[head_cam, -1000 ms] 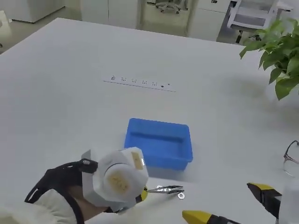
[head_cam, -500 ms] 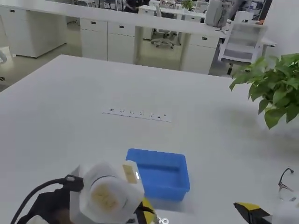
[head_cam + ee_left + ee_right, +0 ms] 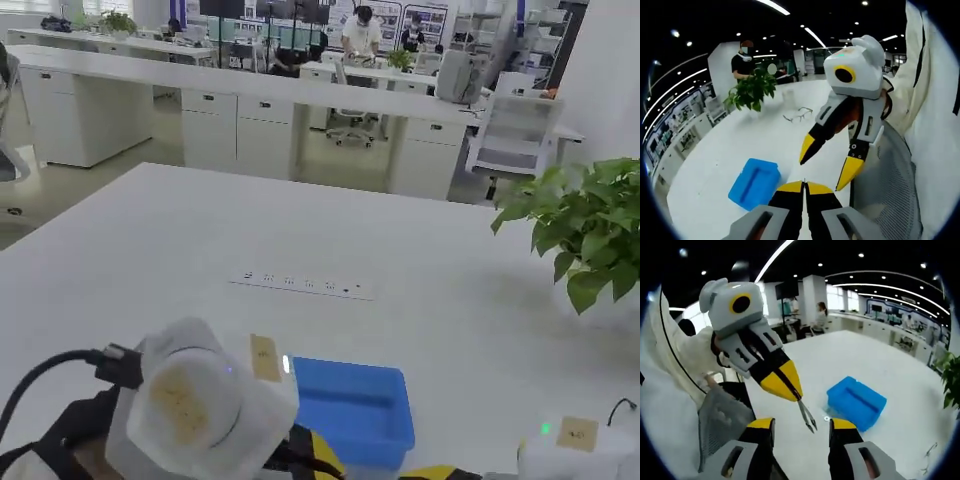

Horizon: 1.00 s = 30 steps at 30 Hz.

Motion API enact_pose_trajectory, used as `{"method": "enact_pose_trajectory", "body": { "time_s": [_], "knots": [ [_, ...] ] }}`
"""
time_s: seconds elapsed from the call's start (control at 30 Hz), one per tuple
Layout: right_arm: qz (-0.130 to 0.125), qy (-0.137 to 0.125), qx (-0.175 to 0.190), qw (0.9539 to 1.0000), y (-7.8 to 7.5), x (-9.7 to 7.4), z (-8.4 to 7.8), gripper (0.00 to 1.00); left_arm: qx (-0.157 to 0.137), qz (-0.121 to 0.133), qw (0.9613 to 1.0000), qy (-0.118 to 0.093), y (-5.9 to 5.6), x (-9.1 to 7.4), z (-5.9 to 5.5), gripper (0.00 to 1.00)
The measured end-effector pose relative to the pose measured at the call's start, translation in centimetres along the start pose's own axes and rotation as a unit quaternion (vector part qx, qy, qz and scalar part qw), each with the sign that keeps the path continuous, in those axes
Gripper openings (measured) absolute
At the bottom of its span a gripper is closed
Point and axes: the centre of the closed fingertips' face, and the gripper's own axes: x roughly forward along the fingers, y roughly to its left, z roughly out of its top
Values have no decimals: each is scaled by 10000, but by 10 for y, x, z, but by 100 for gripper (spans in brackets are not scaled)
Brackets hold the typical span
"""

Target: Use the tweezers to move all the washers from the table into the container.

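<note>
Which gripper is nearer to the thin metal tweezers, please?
Left. The left gripper is shut on the thin metal tweezers, which stick out of its yellow jaw tips. The right gripper is open; the tweezers' points hang between its jaws, touching neither.

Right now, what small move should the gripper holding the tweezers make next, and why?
Probably ease the left gripper so the tweezers reach the washer: it lies on the table beside the blue container, just off the tips, not yet gripped.
</note>
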Motion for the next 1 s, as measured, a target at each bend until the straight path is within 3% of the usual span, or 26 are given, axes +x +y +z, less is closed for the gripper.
{"method": "enact_pose_trajectory", "body": {
  "time_s": [0.17, 0.37, 0.6, 0.73, 0.83, 1.0],
  "knots": [
    [309, 137, -399, 9986, 8, 0, 8, 21, 284, -224, 9993, 124, -11, -17, 14, 0],
    [675, 129, -884, 9937, 27, -2, 16, 15, 509, -379, 9979, 157, -22, -26, 26, 0],
    [779, 154, -1180, 9898, 36, -4, 19, 5, 658, -551, 9961, 190, -35, -34, 33, 0],
    [841, 164, -1279, 9881, 41, -6, 19, 6, 746, -557, 9955, 186, -39, -39, 36, 0],
    [842, 189, -1325, 9874, 43, -6, 18, 6, 693, -561, 9960, 27, -41, -44, 44, 0],
    [867, 120, -1336, 9872, 47, -8, 22, 6, 736, -554, 9957, 32, -45, -47, 45, 0]
  ]
}}
